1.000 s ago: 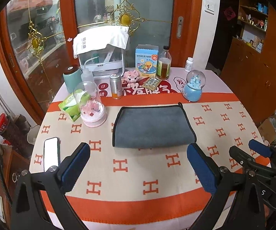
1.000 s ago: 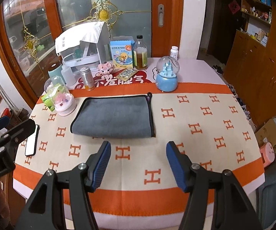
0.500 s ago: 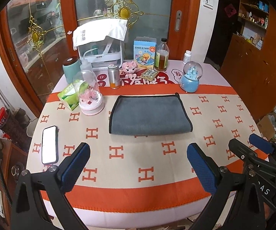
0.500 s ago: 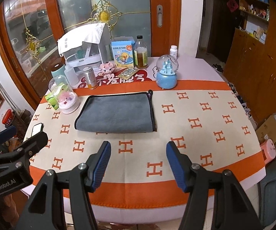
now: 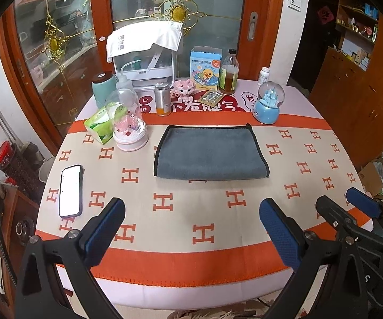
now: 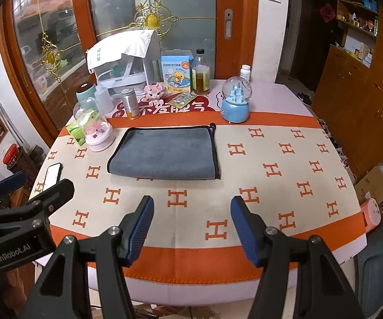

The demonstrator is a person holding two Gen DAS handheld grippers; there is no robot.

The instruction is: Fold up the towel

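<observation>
A grey towel with black edging lies folded flat in the middle of the table; it also shows in the right wrist view. My left gripper is open and empty, held over the table's near edge, well short of the towel. My right gripper is open and empty, also back at the near edge. The right gripper shows at the right of the left wrist view, and the left gripper shows at the left of the right wrist view.
A phone lies on the left of the orange H-patterned tablecloth. Behind the towel stand a pink glass dome, a tissue pack, a can, a blue snow globe, a bottle and a white rack.
Both grippers have drawn back from the towel toward the near table edge and risen. The towel has not moved.
</observation>
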